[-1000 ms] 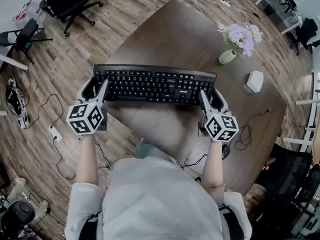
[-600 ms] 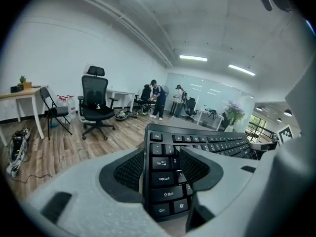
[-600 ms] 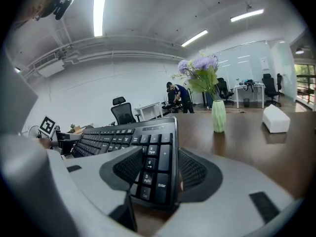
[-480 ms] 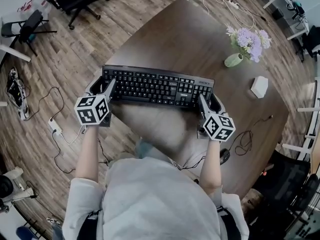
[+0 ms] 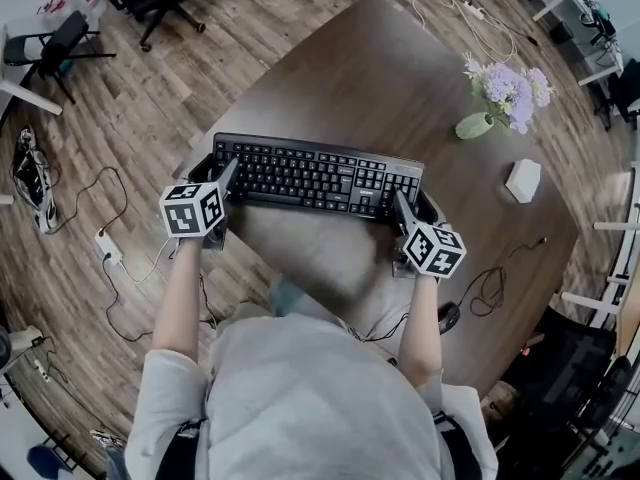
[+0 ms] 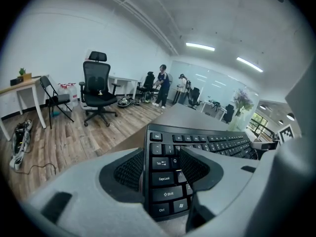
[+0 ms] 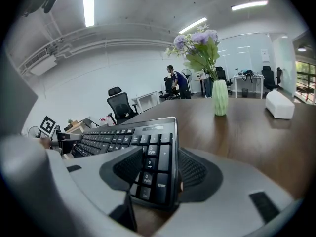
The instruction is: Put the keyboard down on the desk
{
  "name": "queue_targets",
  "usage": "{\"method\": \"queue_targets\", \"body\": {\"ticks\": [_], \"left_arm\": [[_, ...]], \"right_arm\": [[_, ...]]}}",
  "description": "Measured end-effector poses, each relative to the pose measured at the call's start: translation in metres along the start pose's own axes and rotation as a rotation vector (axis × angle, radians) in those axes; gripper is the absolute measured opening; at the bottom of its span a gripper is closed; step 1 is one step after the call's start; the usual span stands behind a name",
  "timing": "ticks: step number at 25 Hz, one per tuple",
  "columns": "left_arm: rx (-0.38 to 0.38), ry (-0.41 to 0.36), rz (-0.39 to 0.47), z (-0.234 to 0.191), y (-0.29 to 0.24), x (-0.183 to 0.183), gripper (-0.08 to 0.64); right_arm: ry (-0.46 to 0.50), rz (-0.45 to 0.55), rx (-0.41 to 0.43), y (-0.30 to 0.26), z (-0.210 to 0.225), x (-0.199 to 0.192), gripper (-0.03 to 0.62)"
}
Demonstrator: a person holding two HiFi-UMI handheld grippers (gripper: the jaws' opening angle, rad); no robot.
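**Keyboard held by both ends, its long axis across the table**

The left gripper (image 6: 165, 171) is closed on the left end of the keyboard (image 5: 315, 175). One jaw lies over the keys near Caps Lock and the other presses on the outer short edge. The right gripper (image 7: 154, 176) grips the opposite end in the same way, with the number pad keys between its jaws. So both grippers hold the same thing, and neither is nearer to it than the other.

The long axis of the keyboard runs from left to right between the two grippers, almost level, with the keys facing up. In the head view it lies over the near part of the brown table (image 5: 370, 78). Its left end is just beside the left edge of the table, while its right end has much more table around it. From these views I cannot tell surely if the underside already touches the wood; it seems slightly above it.

The coming move is, I think, straight down with both ends together. A vase of flowers (image 5: 478, 120) and a white box (image 5: 523, 180) stand well apart, further right.
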State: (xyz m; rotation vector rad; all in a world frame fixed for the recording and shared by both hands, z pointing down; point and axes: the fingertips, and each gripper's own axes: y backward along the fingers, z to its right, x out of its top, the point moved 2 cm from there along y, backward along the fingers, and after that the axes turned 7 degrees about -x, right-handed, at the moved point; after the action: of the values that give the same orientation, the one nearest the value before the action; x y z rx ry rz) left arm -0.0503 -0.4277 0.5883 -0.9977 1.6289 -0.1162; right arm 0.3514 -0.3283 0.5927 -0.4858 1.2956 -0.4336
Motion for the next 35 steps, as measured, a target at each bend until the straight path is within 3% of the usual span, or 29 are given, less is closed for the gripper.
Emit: {"method": "queue_targets", "body": {"ticks": [25,35], "left_arm": [[0.054,0.013,-0.118,-0.014,-0.032,-0.023,0.212],[0.061,0.001,-0.093,-0.015,-0.034,-0.023,0.212]], "right_arm": [[-0.014,-0.137,-0.024,-0.032,0.01,-0.028,0.222],[-0.004,-0.135,-0.028,-0.036,0.01,-0.03,0.222]]}}
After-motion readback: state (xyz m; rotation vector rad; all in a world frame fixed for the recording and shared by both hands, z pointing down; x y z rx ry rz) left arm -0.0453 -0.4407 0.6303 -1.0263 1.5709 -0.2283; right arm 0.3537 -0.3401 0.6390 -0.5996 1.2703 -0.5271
